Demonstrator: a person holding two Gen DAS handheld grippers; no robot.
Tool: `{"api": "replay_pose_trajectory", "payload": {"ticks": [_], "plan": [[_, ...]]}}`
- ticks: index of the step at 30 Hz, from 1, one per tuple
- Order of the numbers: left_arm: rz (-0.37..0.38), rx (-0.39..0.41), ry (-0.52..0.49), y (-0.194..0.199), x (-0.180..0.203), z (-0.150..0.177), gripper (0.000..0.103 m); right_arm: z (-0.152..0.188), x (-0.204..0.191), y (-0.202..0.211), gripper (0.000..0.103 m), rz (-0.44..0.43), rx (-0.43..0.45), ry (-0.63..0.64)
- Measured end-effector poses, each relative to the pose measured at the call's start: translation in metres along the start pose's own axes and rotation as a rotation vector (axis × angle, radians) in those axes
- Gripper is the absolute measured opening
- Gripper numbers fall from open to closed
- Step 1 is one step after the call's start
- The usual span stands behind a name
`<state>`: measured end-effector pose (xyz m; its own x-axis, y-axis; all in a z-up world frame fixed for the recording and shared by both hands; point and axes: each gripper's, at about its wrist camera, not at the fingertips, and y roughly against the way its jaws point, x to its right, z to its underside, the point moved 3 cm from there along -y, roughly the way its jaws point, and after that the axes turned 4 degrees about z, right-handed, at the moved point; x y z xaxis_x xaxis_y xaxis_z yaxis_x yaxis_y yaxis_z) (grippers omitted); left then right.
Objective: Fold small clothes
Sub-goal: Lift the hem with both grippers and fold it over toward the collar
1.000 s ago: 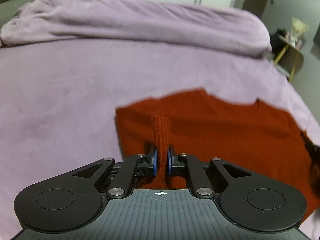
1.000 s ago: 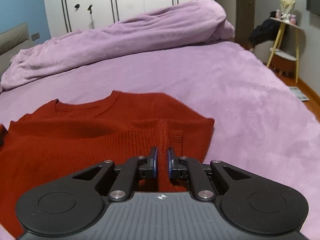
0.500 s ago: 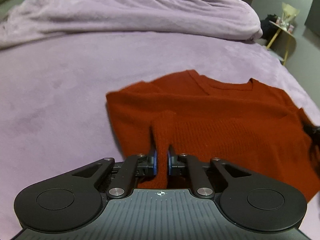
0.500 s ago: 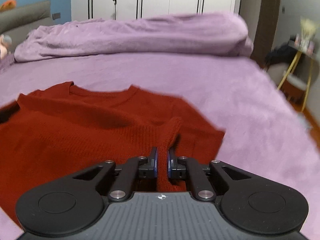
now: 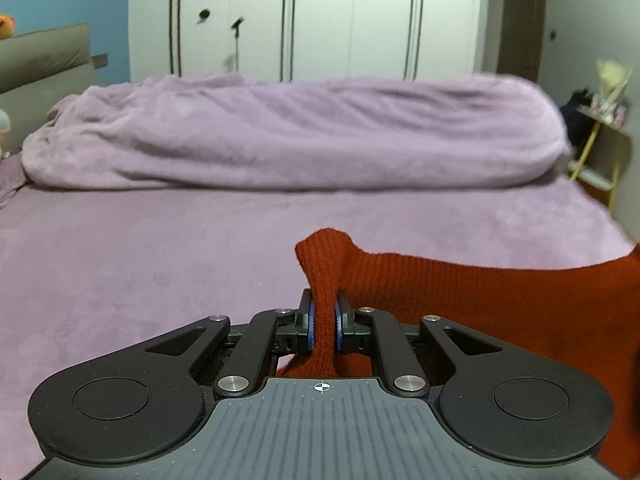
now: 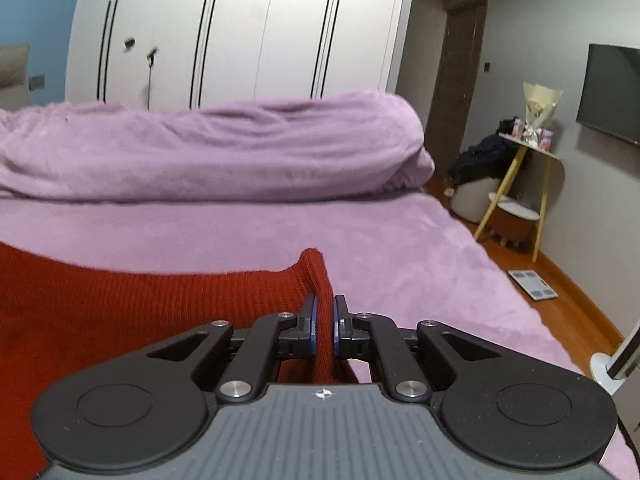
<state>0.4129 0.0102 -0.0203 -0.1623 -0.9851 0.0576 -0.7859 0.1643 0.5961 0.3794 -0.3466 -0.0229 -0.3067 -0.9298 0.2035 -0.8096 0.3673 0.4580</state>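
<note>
Two fisheye views, each looking forward over a black gripper body toward a wide bed. Left wrist view first: left gripper (image 5: pixel 324 322) clamped tight on a bunched corner of a rust-red knitted sweater (image 5: pixel 480 304), blue pads (image 5: pixel 311 326) pressing the fabric from both sides, a nub of knit poking up just past the tips. Rest of the sweater stretching away to the right edge, raised off the purple bedspread (image 5: pixel 160 264) near the grip. Beyond, a long rolled purple blanket (image 5: pixel 288 136) across the far side of the bed, white wardrobe doors (image 5: pixel 304 20) behind it, a grey headboard (image 5: pixel 44 64) at far left, a yellow-legged side table (image 5: pixel 604 132) at far right. Right wrist view next: right gripper (image 6: pixel 324 326) likewise pinched shut on the opposite corner of the same red knit, fabric squeezed between the blue pads and hanging below them, the garment spreading off to the left edge. Same bedspread, rolled blanket and wardrobe ahead. At right, wooden floor (image 6: pixel 560 300) with a bathroom scale (image 6: pixel 532 279) lying on it, a dark wall-mounted screen (image 6: pixel 612 92), and the side table carrying a wrapped bouquet (image 6: pixel 538 114).
</note>
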Motion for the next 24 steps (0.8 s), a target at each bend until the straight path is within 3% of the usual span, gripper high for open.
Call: {"api": "replay_pose_trajectory", "payload": {"ticks": [5, 7, 9, 11, 12, 14, 16, 19, 24], "plan": [[-0.067, -0.083, 0.024, -0.034, 0.001, 0.026, 0.016, 0.025, -0.006, -0.025, 0.007, 0.044, -0.058, 0.027], [-0.088, -0.115, 0.051, -0.039, -0.004, 0.032, 0.025, 0.031, -0.006, -0.027, 0.010, 0.054, -0.072, 0.018], [-0.105, -0.084, 0.107, -0.031, -0.011, 0.034, 0.028, 0.032, -0.006, -0.019, 0.015, 0.011, -0.047, -0.036], [-0.056, -0.026, 0.162, -0.020, -0.007, 0.033, 0.036, 0.032, -0.018, -0.004, 0.017, -0.118, -0.023, -0.106], [-0.014, -0.012, 0.174, -0.017, 0.000, 0.032, 0.040, 0.032, -0.033, 0.002, 0.017, -0.227, -0.027, -0.128], [0.071, -0.001, 0.152, -0.017, 0.022, 0.031, 0.048, 0.035, -0.063, 0.010, 0.017, -0.383, -0.038, -0.139], [0.116, -0.017, 0.097, -0.025, 0.047, 0.036, 0.054, 0.041, -0.094, 0.012, 0.017, -0.467, -0.057, -0.109], [0.104, -0.068, 0.054, -0.050, 0.068, 0.048, 0.059, 0.054, -0.118, 0.002, 0.017, -0.432, -0.063, -0.025], [0.016, -0.075, 0.002, -0.076, 0.076, 0.060, 0.075, 0.060, -0.063, -0.033, 0.017, -0.334, -0.100, -0.171]]}}
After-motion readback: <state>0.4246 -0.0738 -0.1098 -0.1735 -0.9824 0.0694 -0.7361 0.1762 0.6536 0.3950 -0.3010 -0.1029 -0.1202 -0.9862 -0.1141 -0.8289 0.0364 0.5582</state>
